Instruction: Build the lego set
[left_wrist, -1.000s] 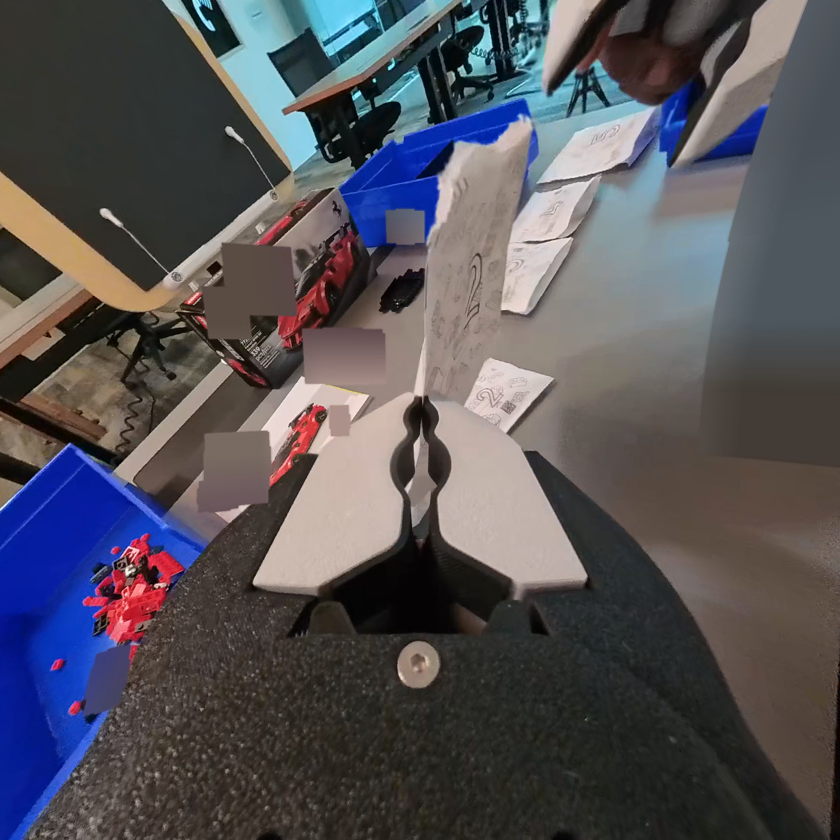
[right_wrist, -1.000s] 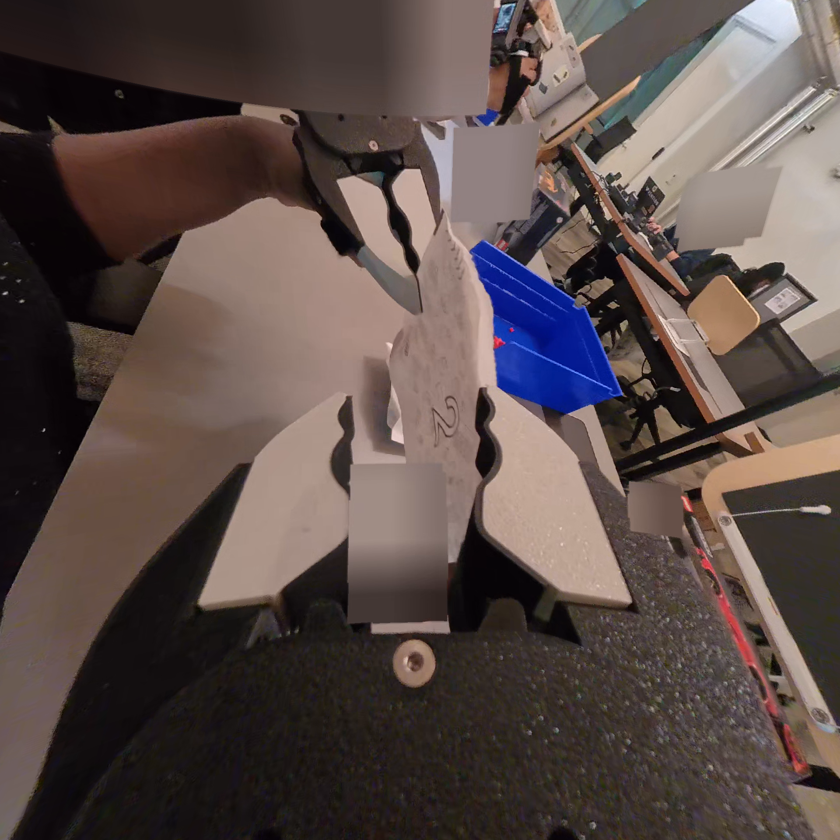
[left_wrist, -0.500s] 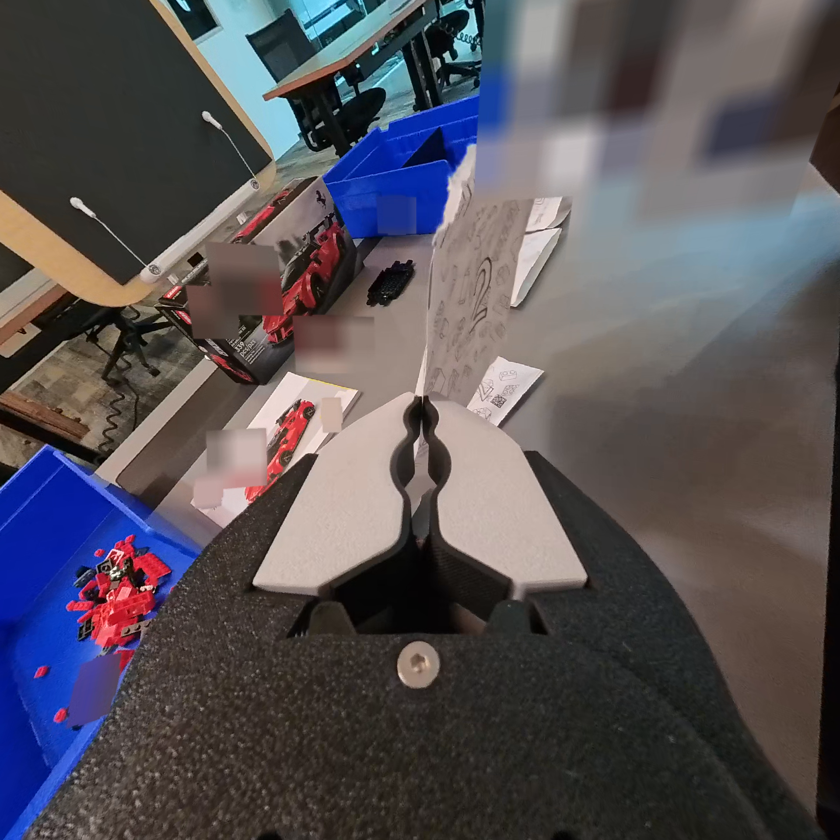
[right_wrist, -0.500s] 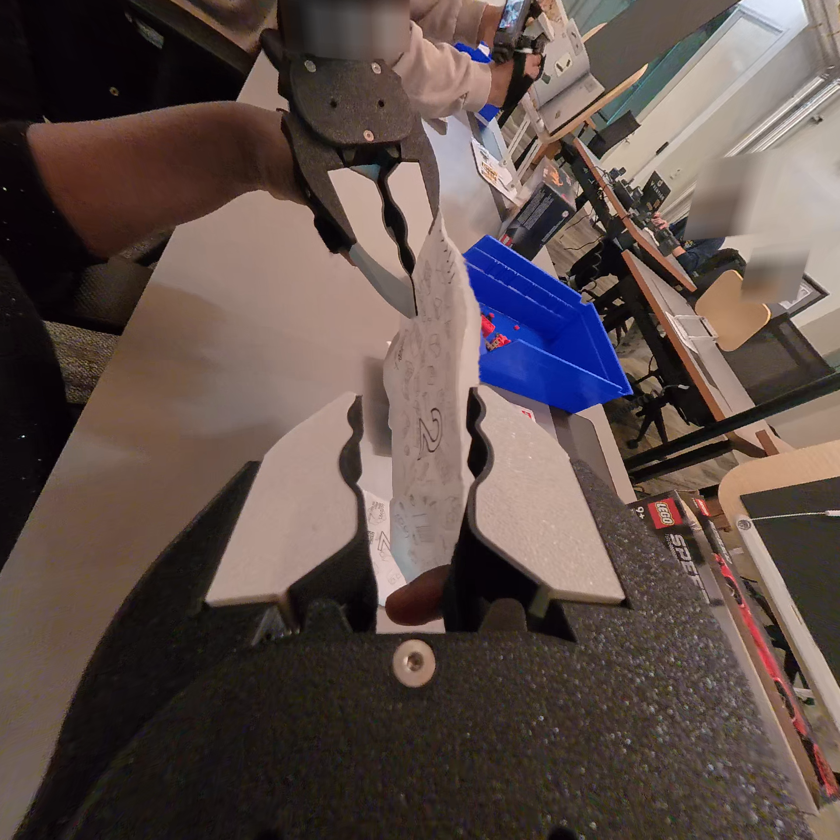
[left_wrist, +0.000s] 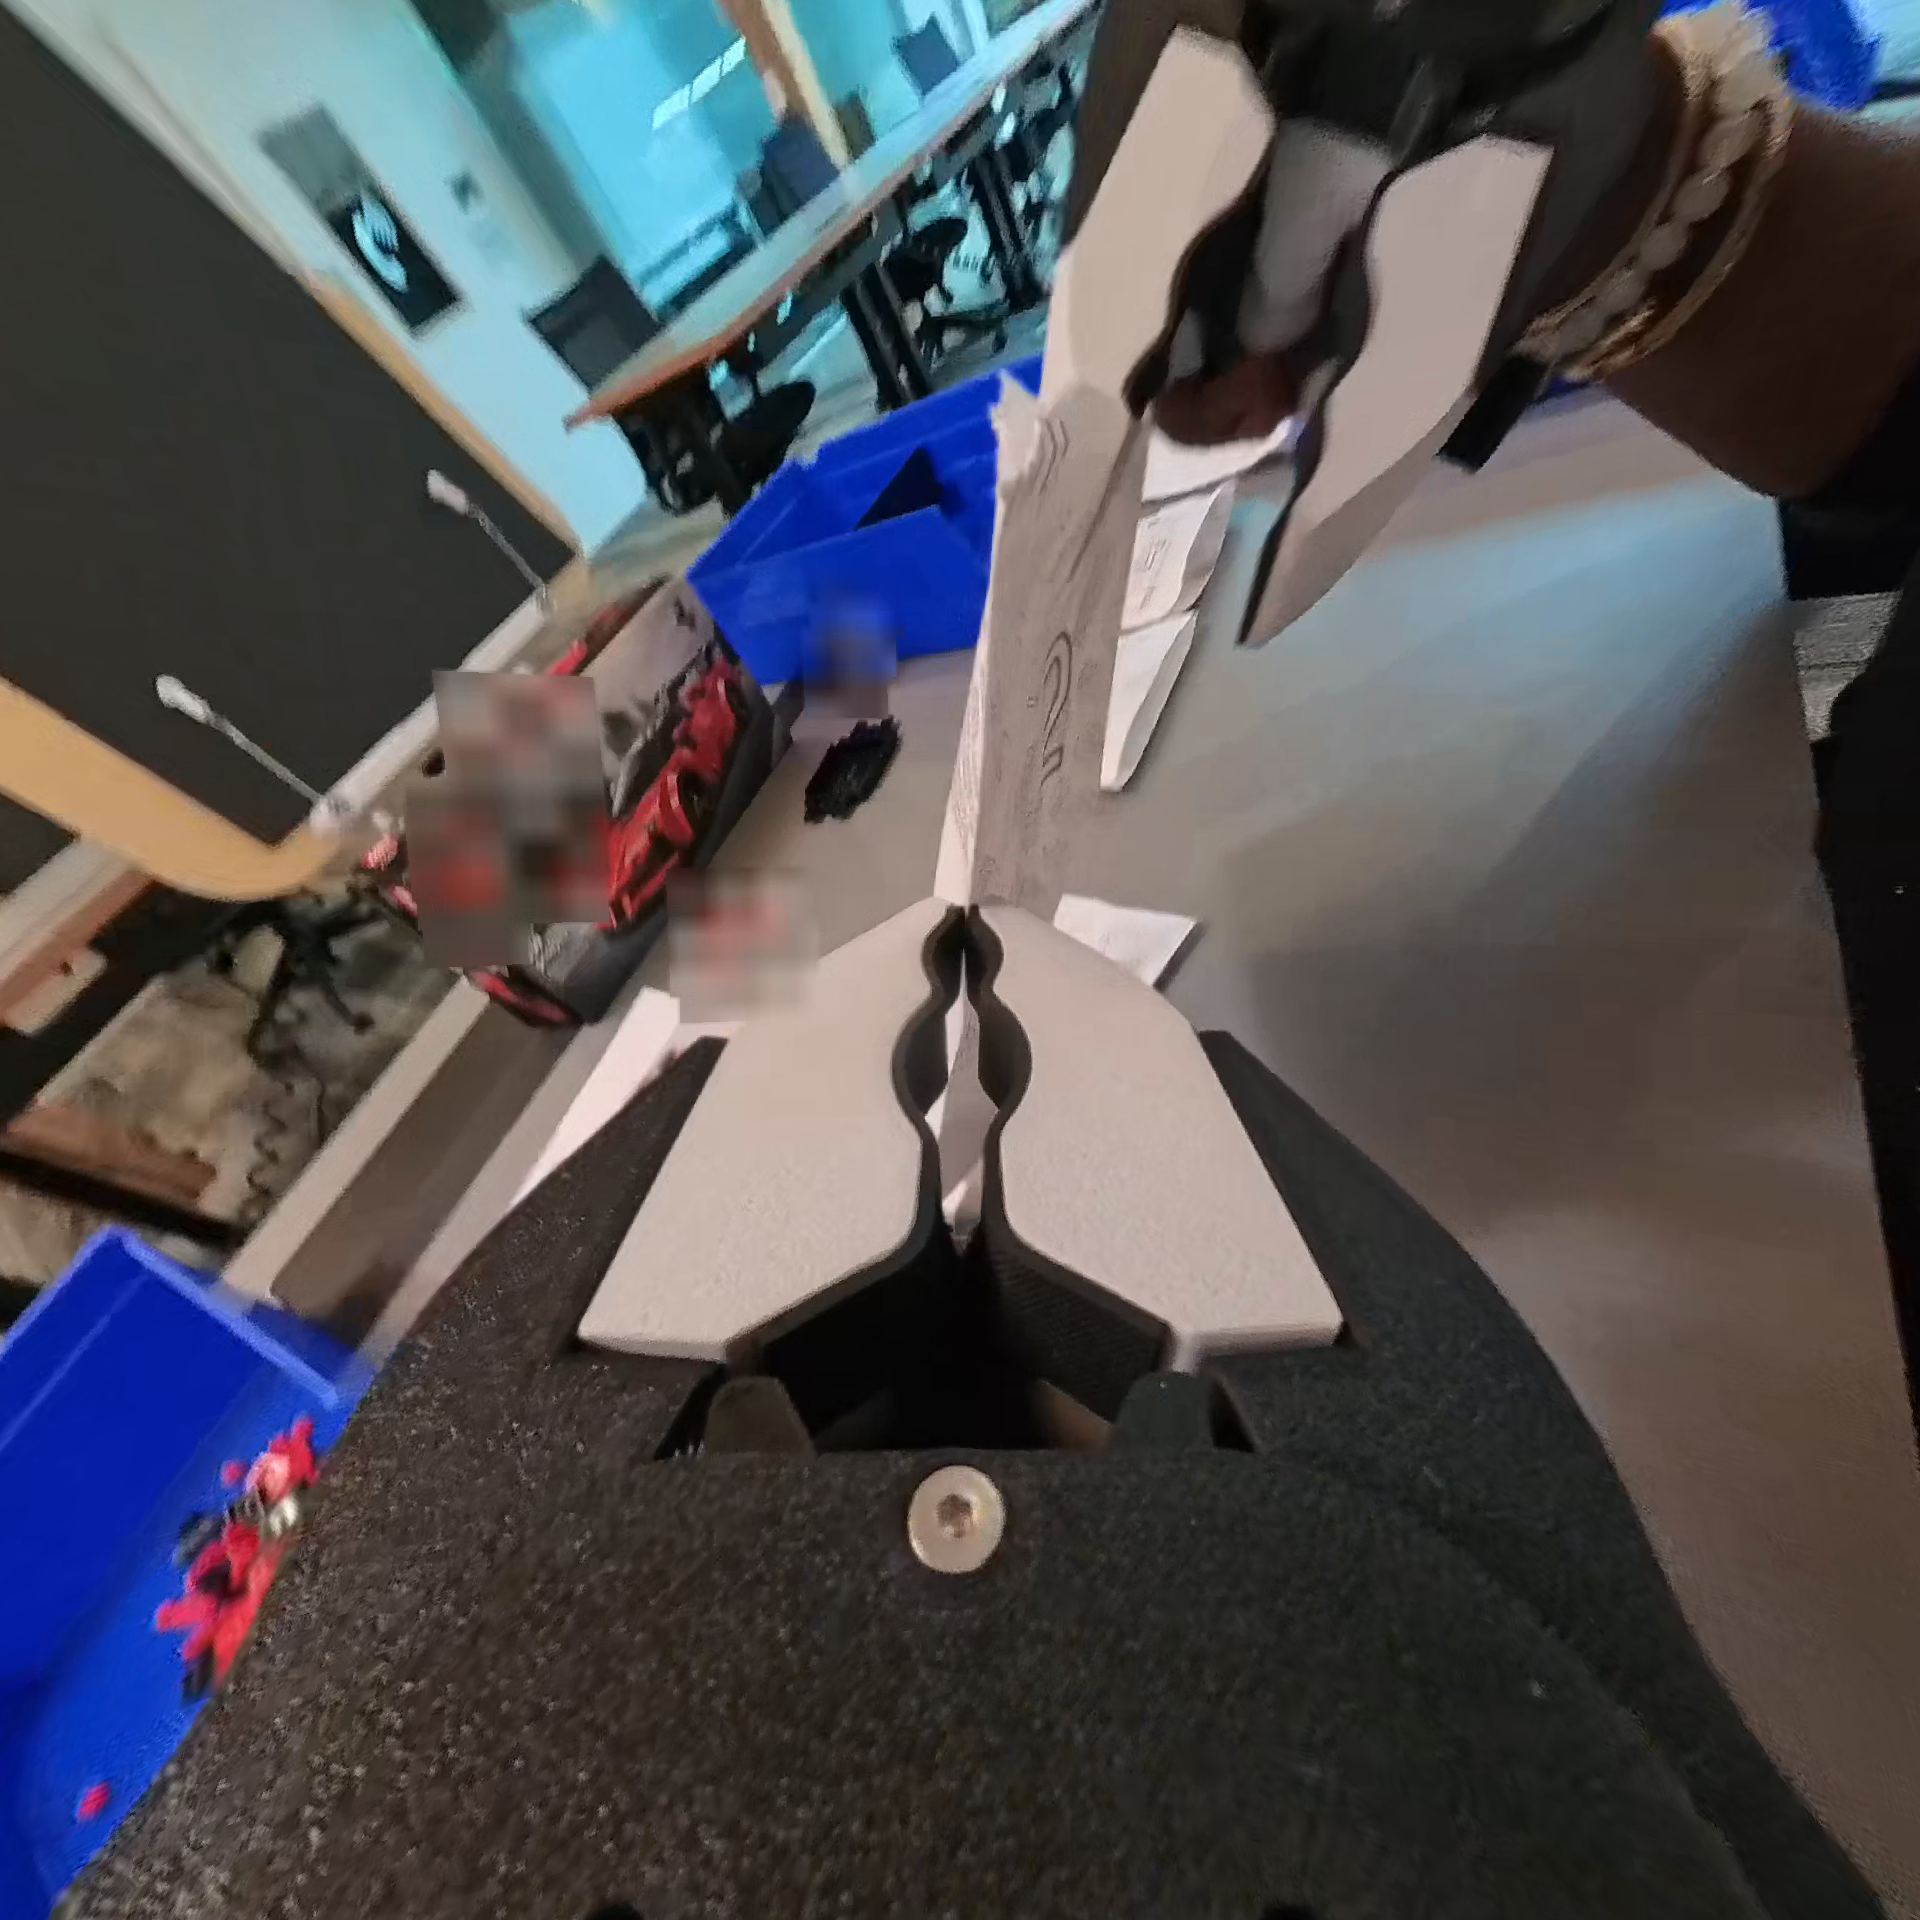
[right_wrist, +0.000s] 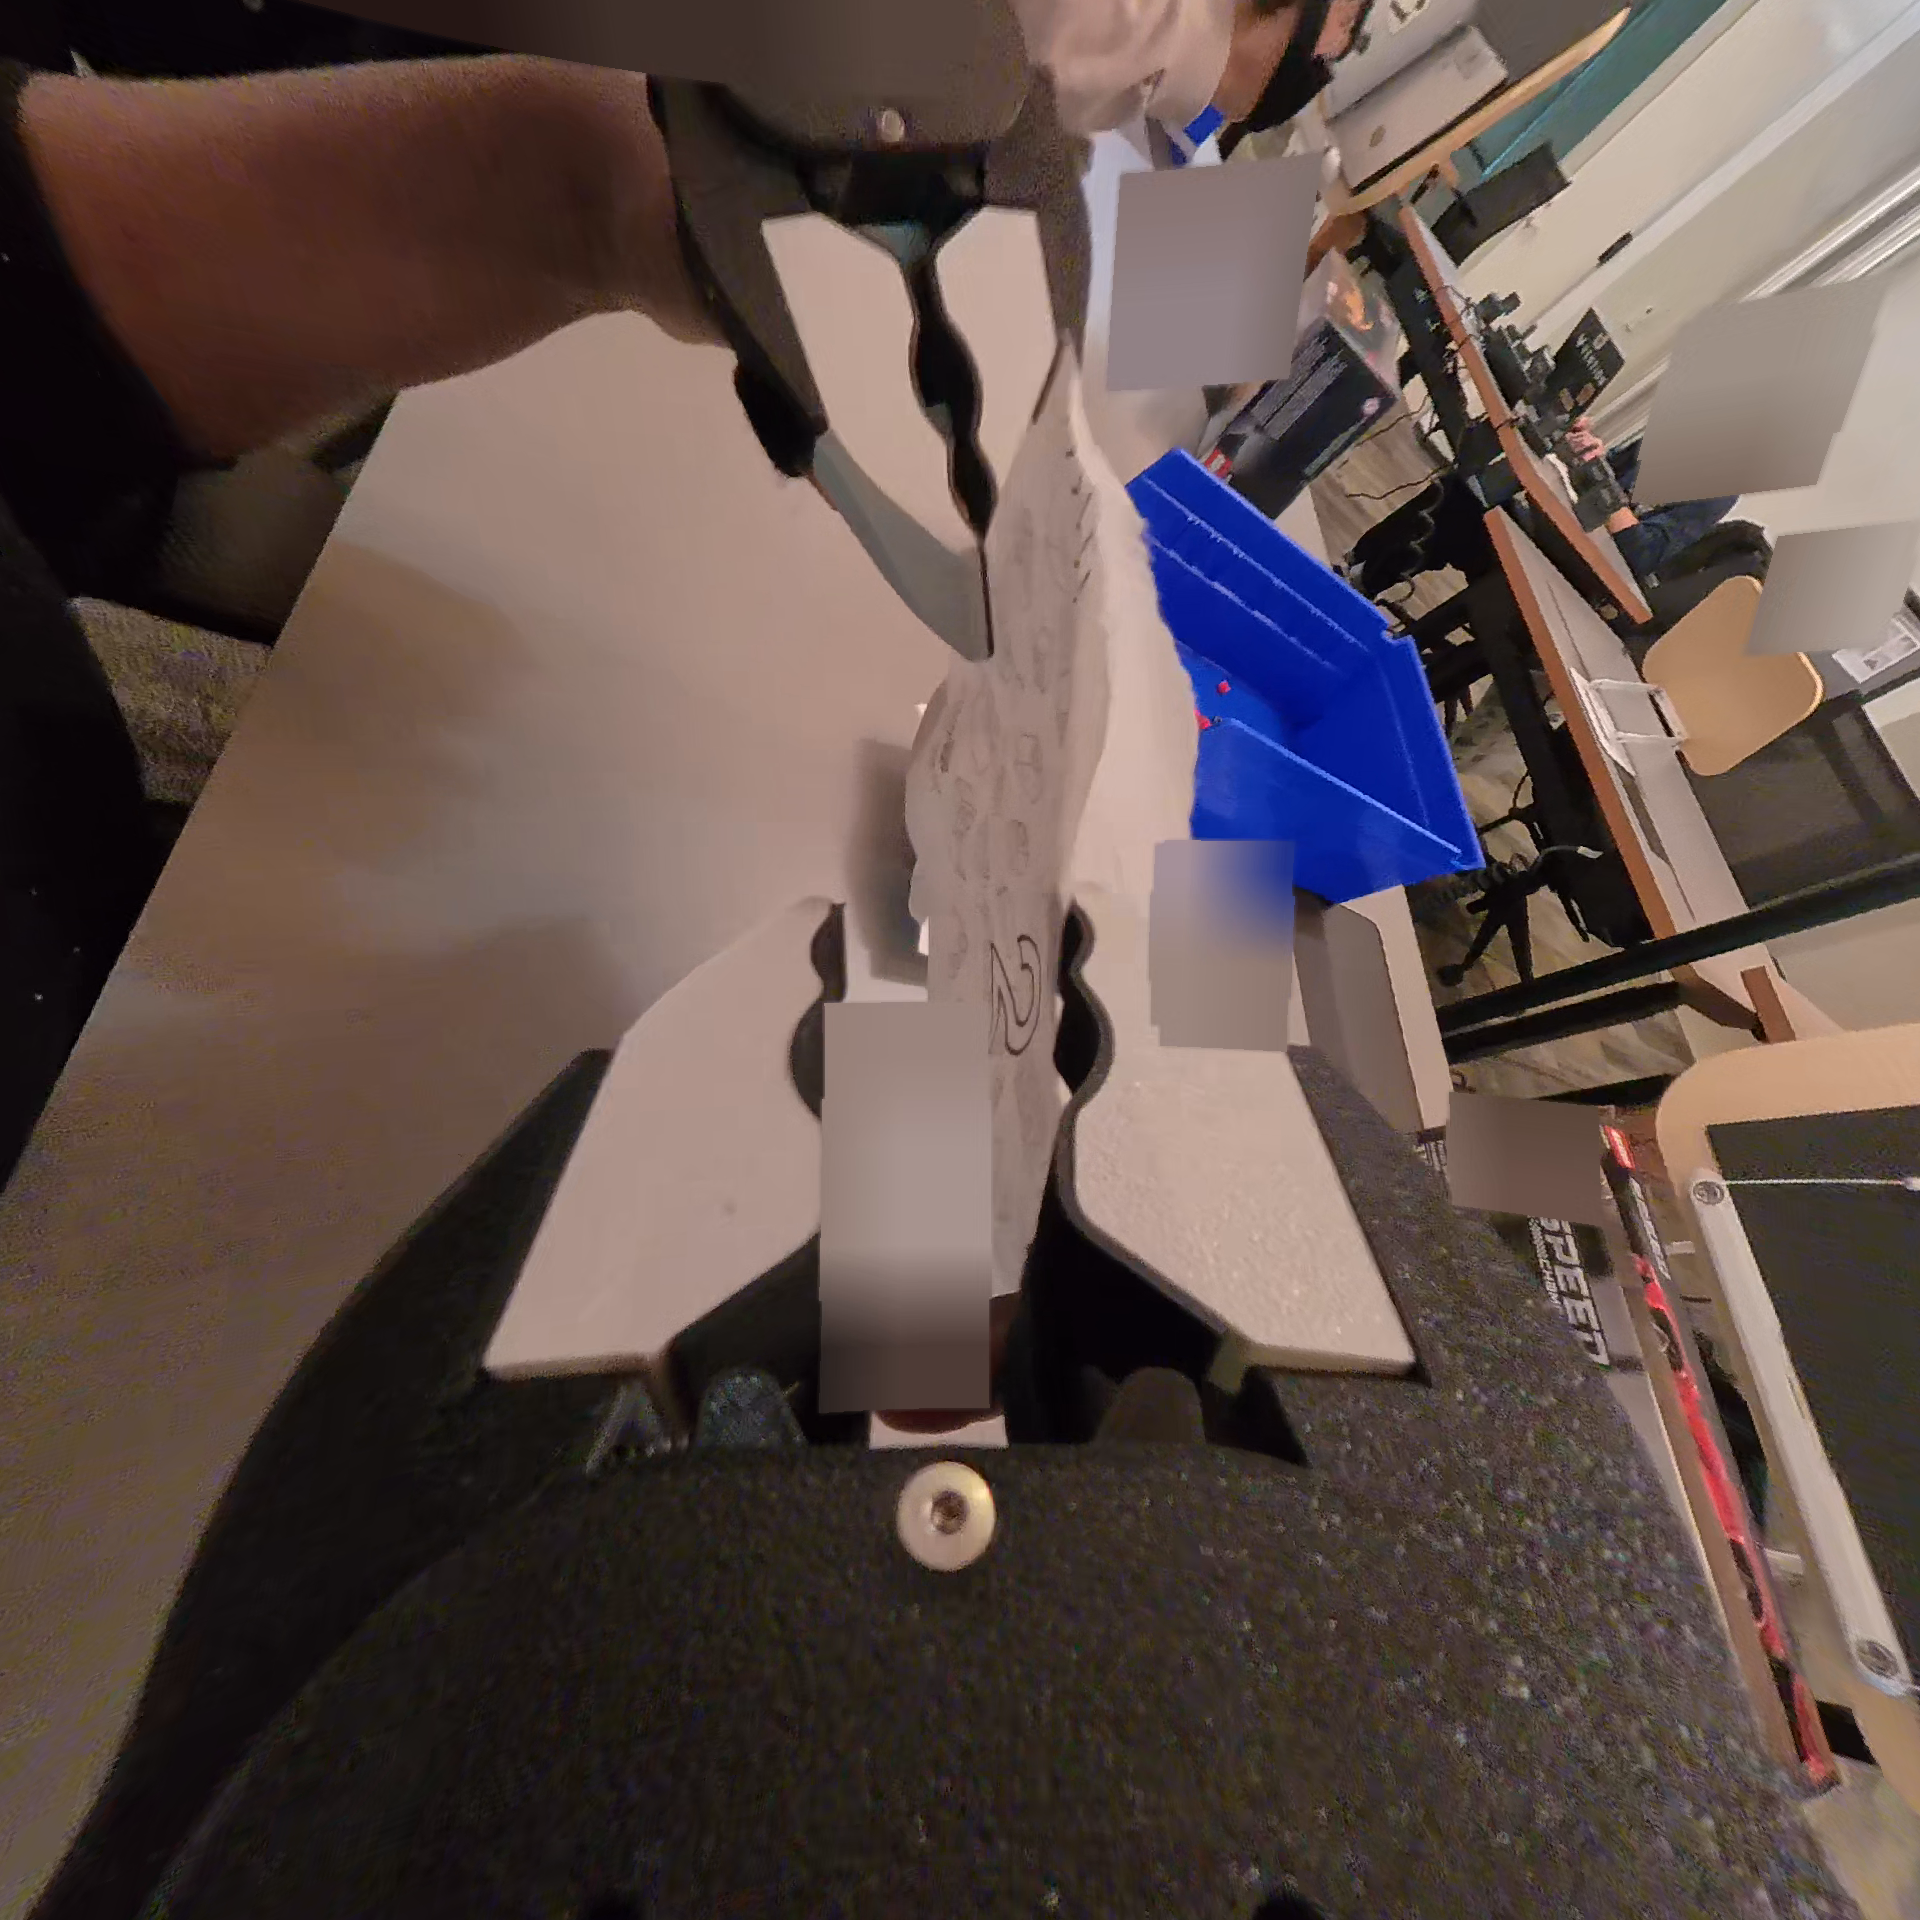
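My left gripper (left_wrist: 961, 916) is shut on the lower edge of a white printed paper bag (left_wrist: 1039, 707), which stands upright above the grey table (left_wrist: 1455, 935). The right wrist view shows the same gripper (right_wrist: 982, 634) pinching the bag's far end (right_wrist: 1039, 748). My right gripper (right_wrist: 951, 914) is open, with the bag's near end standing between its fingers. The bag lies close to the right finger (right_wrist: 1143, 1039), with a gap on the left side. The left wrist view shows the right gripper (left_wrist: 1195, 540) open at the bag's top.
A blue bin (left_wrist: 94, 1455) with red bricks (left_wrist: 234, 1569) sits at the near left. A box with a red car picture (left_wrist: 675, 769), a black part (left_wrist: 852, 769), more blue bins (left_wrist: 862, 540) and loose paper bags (left_wrist: 1153, 644) lie further back. A person's forearm (right_wrist: 364, 229) is at the upper left. Tip to tip, the grippers are about 8 centimeters apart.
My right gripper's jaws have narrowed around the bag's end and it has moved closer to the left gripper. My left gripper has stayed shut on the bag.
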